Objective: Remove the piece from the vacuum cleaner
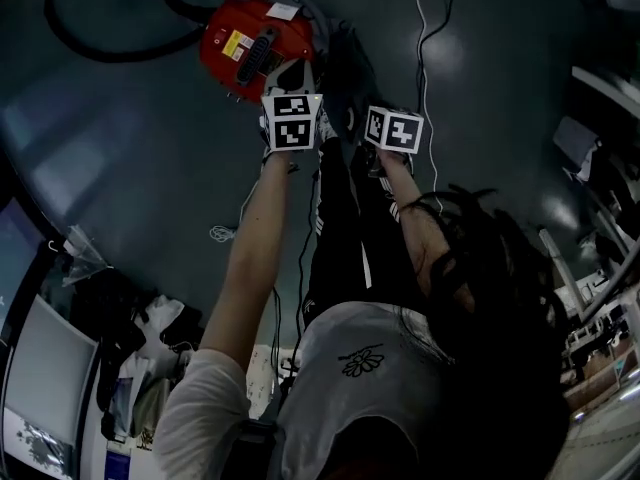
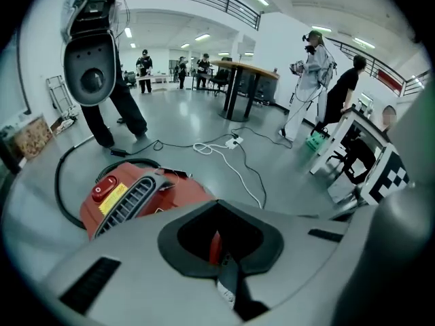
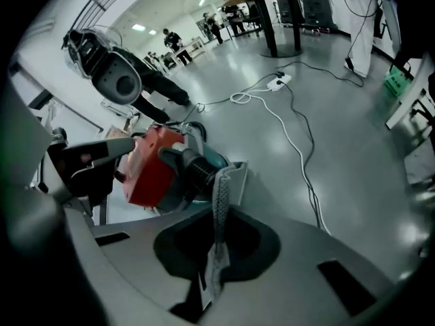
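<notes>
Setting: red vacuum cleaner point(image 1: 250, 50) lies on the floor point(image 1: 120, 148), on the far side of the person's legs. Both claws hang over its near edge.
Left claw point(image 2: 217, 253): clenched on a thin red edge of the vacuum cleaner's body. Probably there to steady it.
Right claw point(image 3: 212, 270): clenched on the piece point(image 3: 221, 195), a thin grey flat panel with a textured rim. It is pinched by one edge and stands up out of the jaws.
Piece location: in the right claw, just right of the red body and near the black ribbed hose cuff point(image 3: 192, 172). I cannot tell whether its far end is clear of the housing.
Step in hand (judgement): drawing the piece out and away from the body.
Doing it well: pull along the plane of the panel, with no twist. Hold the left grip firm so the body neither lifts nor rolls. Steer the rim past the hose cuff.
Risk: an edge pinch on a thin panel may slip or bend it if it snags.
</notes>
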Available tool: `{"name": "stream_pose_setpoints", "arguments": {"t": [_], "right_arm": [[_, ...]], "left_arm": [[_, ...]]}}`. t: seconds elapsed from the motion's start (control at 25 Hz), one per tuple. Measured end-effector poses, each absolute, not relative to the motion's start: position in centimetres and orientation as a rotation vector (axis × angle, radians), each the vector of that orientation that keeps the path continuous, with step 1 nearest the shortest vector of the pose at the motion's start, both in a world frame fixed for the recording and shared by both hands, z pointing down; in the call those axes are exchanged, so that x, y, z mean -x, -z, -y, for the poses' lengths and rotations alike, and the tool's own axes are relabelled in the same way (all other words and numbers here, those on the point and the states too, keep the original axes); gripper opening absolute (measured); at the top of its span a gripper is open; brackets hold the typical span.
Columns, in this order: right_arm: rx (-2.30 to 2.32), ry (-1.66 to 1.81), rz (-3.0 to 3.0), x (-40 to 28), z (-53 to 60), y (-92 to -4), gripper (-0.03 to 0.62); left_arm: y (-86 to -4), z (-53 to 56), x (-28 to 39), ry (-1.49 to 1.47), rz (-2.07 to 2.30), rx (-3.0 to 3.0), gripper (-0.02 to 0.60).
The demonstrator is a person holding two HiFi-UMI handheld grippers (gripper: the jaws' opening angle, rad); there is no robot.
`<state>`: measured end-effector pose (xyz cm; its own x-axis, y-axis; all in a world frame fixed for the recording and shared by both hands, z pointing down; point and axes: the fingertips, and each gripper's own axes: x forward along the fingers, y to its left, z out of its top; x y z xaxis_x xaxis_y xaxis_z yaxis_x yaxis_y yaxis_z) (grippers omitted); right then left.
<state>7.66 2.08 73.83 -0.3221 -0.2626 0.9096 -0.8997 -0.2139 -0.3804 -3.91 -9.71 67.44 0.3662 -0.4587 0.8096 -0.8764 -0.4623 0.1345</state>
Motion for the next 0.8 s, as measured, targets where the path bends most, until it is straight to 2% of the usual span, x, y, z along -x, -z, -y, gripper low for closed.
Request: {"name": "stream_pose_setpoints", "arguments": {"t": [0.36,0.8], "right_arm": [[-1.516,-1.487,1.638,-9.8,2.6,-63.6,0.023],[-1.756,-1.284,1.929,-13.7,7.2,-41.9,0.023]], "left_arm": [[-56.3,10.0,2.6,-0.836,1.272,-2.112,0.005],[-33.8,11.0,0.1,-0.426,1.472,-2.305,0.005]]}}
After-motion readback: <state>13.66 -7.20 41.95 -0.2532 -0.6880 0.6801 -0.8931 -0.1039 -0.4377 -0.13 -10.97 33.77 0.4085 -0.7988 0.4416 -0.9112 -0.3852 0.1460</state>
